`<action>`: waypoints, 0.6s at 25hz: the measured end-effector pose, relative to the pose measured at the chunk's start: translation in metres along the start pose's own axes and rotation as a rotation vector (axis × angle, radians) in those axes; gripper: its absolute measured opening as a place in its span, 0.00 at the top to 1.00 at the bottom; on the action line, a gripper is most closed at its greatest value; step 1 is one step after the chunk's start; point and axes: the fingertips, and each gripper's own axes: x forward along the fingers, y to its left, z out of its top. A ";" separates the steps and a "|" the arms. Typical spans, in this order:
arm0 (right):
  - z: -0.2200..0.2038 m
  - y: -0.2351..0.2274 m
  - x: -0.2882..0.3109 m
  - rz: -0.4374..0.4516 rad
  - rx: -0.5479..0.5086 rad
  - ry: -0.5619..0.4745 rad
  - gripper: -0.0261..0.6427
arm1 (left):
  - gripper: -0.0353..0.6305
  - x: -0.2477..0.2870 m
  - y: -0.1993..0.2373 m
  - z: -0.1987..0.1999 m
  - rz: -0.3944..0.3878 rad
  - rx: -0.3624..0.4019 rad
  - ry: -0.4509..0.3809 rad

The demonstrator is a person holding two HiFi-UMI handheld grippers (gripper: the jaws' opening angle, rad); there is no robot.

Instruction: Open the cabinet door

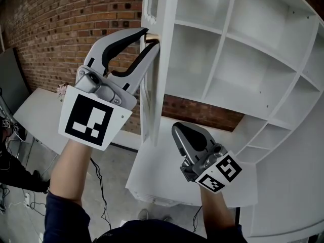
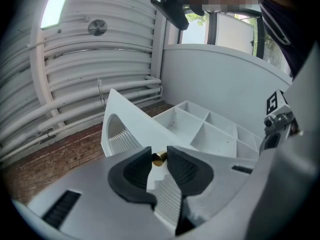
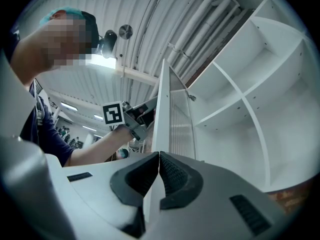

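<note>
A dark blue sleeve (image 1: 66, 219) and a bare forearm fill the near edge. They carry the left gripper (image 1: 151, 39), smooth grey metal with black rubber-lined jaws and a black-and-white marker cube. Its jaws reach the cabinet door (image 1: 151, 90), a tall white frame seen edge-on, swung well out from the white shelved cabinet (image 1: 238, 49). The jaws stand slackly apart around the small brass knob (image 1: 150, 35) on the door's edge. The right gripper (image 1: 176, 127) sits just right of the door's lower end and clear of it, clenched on nothing. A rough red brick wall (image 1: 61, 29) lies left of the door.

In the left gripper view, ribbed black pads (image 2: 185, 169) flank the rounded knob without clamping it. Beyond them is the door's arched fluted pane (image 2: 117, 134).

In the right gripper view, the pad tips meet, empty. The door rises edge-on beyond them, with the left gripper on its far side.
</note>
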 end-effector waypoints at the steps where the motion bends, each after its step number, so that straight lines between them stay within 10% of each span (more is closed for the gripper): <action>1: -0.002 0.001 0.002 0.004 0.002 0.001 0.92 | 0.80 -0.002 0.001 -0.001 0.009 0.027 0.010; 15: -0.006 0.013 0.014 0.041 0.007 0.015 0.92 | 0.82 -0.024 0.017 -0.008 0.086 0.042 0.041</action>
